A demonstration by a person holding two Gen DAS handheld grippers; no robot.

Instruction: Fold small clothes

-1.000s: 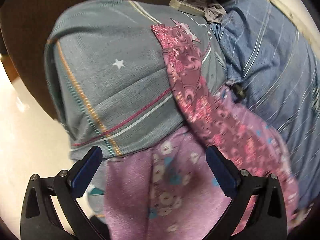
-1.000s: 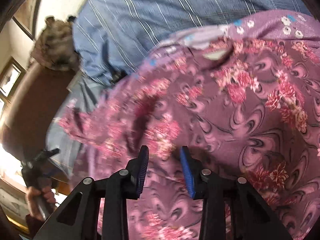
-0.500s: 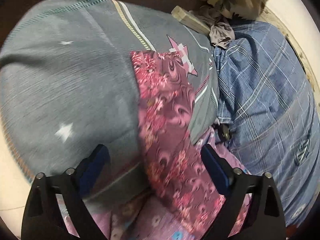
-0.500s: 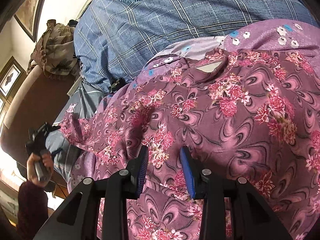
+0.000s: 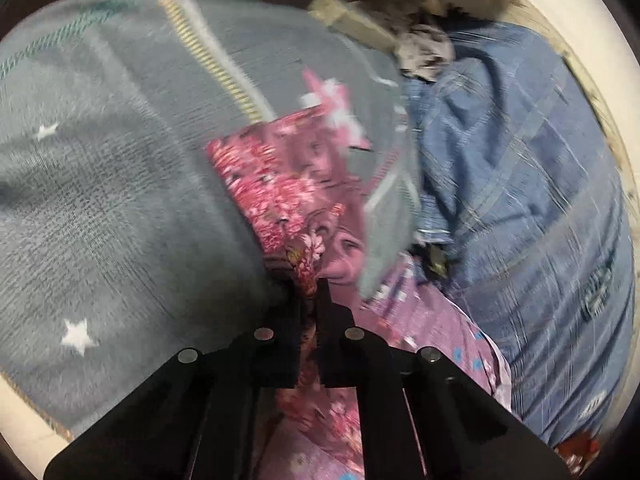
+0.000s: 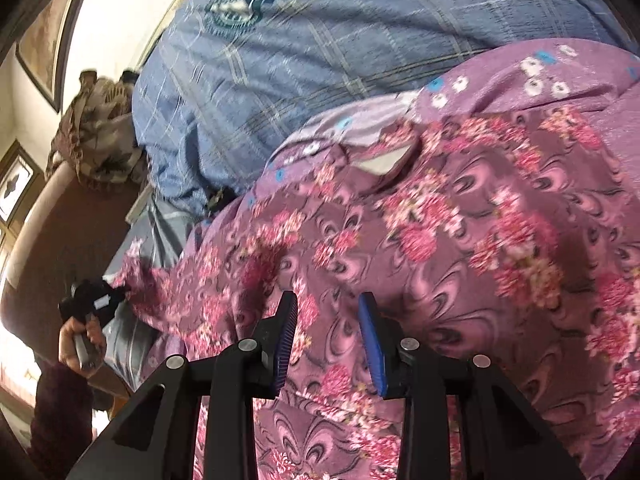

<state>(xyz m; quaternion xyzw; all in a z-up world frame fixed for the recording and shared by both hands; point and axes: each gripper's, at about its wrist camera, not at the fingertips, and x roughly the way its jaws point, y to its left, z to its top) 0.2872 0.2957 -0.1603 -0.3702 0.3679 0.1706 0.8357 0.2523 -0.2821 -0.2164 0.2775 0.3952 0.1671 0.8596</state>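
A maroon floral garment [image 6: 460, 264] lies spread over a pile of clothes; its narrow end shows in the left wrist view [image 5: 276, 188]. My left gripper [image 5: 310, 288] is shut on that end of the garment; it also shows at the far left of the right wrist view [image 6: 96, 298]. My right gripper [image 6: 328, 308] stands open, its blue pads either side of the floral cloth, touching or just above it. A lilac garment with small white flowers [image 6: 500, 80] lies under the maroon one.
A grey star-print garment [image 5: 120, 200] lies left, a blue checked shirt [image 5: 540, 200] right, also in the right wrist view [image 6: 320, 60]. A camouflage cloth [image 6: 100, 128] sits at the back. The dark brown table edge [image 6: 60, 240] runs along the left.
My left gripper has moved forward over the pile and closed on the end of the maroon floral garment. My right gripper has stayed in place, still open.
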